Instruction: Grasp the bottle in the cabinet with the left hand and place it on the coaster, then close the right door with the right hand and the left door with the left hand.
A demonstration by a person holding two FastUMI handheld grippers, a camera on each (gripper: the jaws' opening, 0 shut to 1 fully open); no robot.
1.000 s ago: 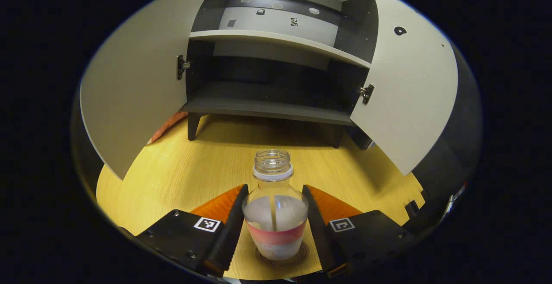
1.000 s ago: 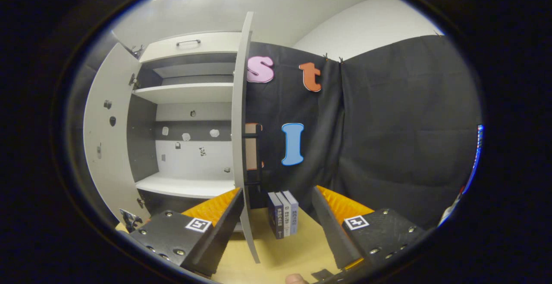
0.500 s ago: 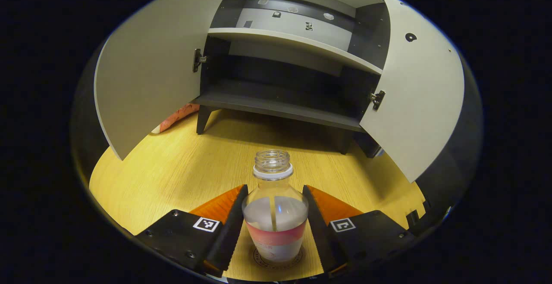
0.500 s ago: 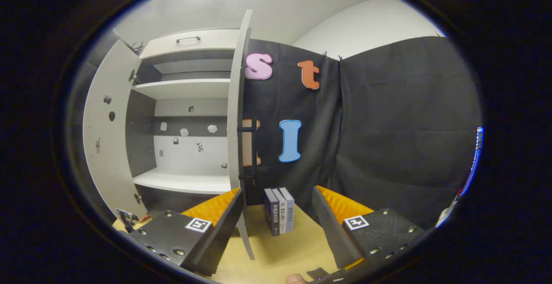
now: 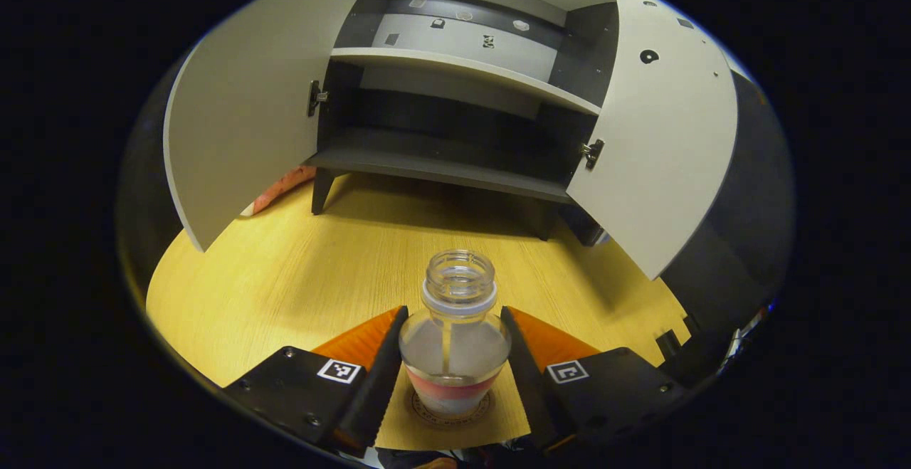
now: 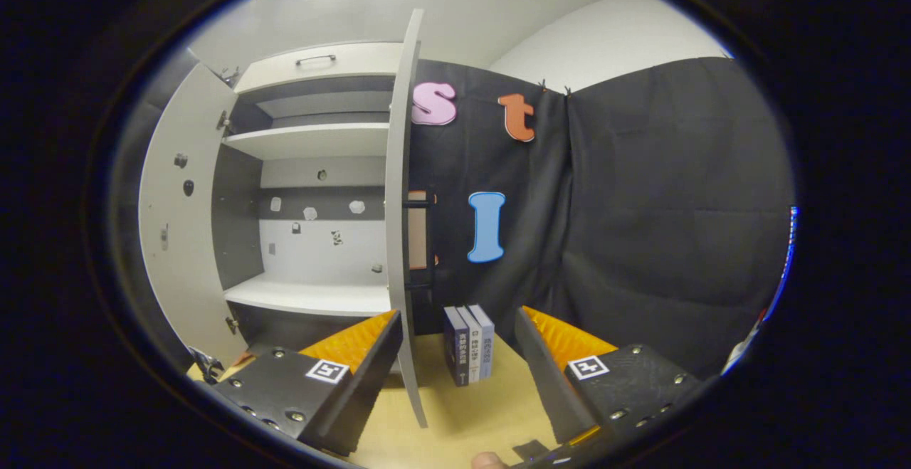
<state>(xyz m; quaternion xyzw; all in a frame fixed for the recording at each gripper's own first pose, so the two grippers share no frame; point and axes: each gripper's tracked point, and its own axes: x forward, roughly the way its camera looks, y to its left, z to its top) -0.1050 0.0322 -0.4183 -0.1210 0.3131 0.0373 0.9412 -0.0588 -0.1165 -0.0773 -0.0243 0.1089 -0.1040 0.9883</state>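
Note:
A clear, capless bottle [image 5: 455, 344] with a red label band stands upright on a round coaster [image 5: 448, 412] on the wooden table. My left gripper [image 5: 454, 362] is shut on the bottle, one finger against each side of its body. Behind it the cabinet [image 5: 441, 170] stands with its left door [image 5: 235, 113] and right door [image 5: 662, 149] swung wide. In the right gripper view, my right gripper [image 6: 455, 383] is open and holds nothing. The right door [image 6: 400, 241] shows edge-on just ahead of its left finger, apart from it.
Three upright books [image 6: 470, 341] stand on the table beyond the right gripper, beside the door's edge. The cabinet's white shelves [image 6: 313, 298] carry nothing. A reddish object [image 5: 281, 188] lies behind the left door. Bare tabletop [image 5: 299, 277] stretches between bottle and cabinet.
The left gripper's view has tipped to look more down into the bottle's mouth, and the bottle's base now sits squarely on the coaster. The right gripper has barely shifted.

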